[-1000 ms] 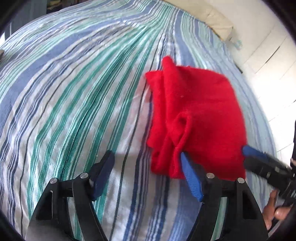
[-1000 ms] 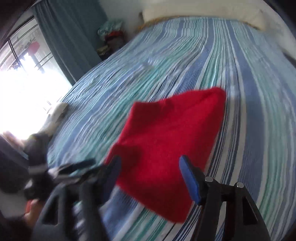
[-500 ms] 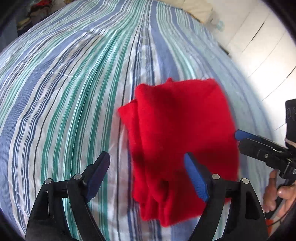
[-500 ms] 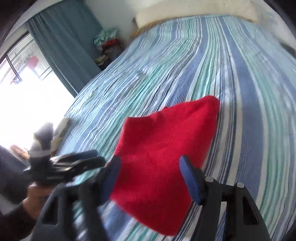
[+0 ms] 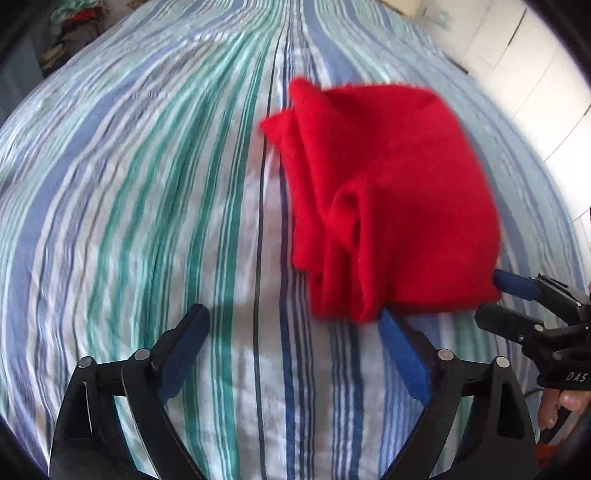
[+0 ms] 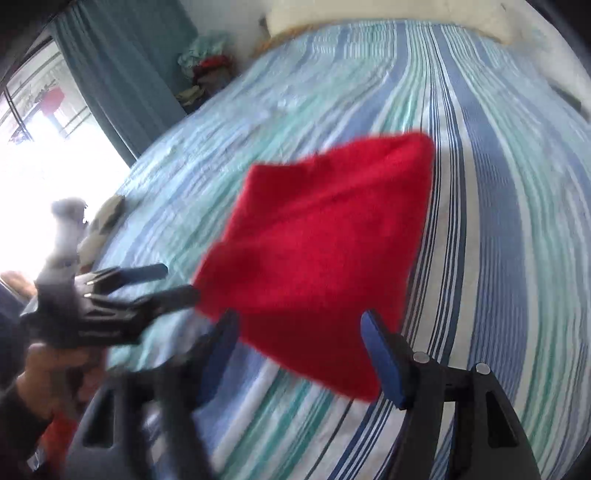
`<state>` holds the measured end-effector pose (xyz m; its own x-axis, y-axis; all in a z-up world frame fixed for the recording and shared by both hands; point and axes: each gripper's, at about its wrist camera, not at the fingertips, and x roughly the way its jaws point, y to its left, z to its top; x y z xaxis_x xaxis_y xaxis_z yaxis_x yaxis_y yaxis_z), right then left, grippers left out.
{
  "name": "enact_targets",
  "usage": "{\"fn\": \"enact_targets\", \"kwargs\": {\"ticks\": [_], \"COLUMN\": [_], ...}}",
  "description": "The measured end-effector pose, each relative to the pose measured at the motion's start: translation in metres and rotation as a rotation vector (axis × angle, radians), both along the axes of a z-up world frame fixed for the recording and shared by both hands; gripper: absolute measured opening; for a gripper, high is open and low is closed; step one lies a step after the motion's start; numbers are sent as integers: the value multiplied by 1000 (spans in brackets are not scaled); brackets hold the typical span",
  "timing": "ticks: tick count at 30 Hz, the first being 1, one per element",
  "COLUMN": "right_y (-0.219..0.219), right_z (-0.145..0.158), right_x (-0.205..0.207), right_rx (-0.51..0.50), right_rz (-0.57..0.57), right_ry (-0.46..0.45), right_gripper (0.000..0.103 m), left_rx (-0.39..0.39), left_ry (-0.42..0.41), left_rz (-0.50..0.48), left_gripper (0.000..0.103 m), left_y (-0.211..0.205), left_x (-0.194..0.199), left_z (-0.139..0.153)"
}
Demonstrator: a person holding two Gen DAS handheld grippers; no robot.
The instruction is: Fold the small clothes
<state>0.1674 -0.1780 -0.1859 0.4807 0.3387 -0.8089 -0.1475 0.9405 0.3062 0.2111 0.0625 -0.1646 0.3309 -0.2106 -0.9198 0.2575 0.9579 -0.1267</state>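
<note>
My spread left gripper (image 5: 291,339) sits off the cloth's (image 5: 399,206) near-left corner, while my spread right gripper (image 6: 299,350), nearer, straddles its near edge on the bed (image 5: 147,184); both jaws have just been opening, nothing pinched.

A wide bed (image 5: 155,192) carries everything here, spread with a striped cover in blue, green, white and thin dark lines; the stripes run lengthwise toward the head. The cover lies mostly smooth, with soft wrinkles across its middle. A red folded garment (image 5: 391,206) lies directly on it, toward the near edge, its layered folds bunched along one side and a flat top face on the other. At the head of the bed a pale pillow (image 6: 388,16) rests against the wall. Near the window-side edge a small grey-and-white item (image 6: 105,218) sits on the cover, too blurred to identify.
</note>
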Motion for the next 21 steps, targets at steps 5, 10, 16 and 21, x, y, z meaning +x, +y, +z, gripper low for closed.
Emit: {"fn": "enact_targets", "kwargs": {"ticks": [5,10,16,21], "right_y": [-8,-31,-76,-54], "right_z": [2,37,-3,-42], "right_x": [-31,-29,54,92], "right_rx": [27,79,341,417], "right_rz": [-78,-121,-190,-142], "right_ry": [16,-113,11,78], "right_gripper": [70,84,85,68], "left_rx": [-87,-393,-393,-427], "left_ry": [-107,-79,89,113], "left_rz": [13,47,33,-32], "left_gripper": [92,98,90,21], "left_y": [18,35,0,-22], "left_x": [-33,13,87,107], "left_z": [41,62,12,0]}}
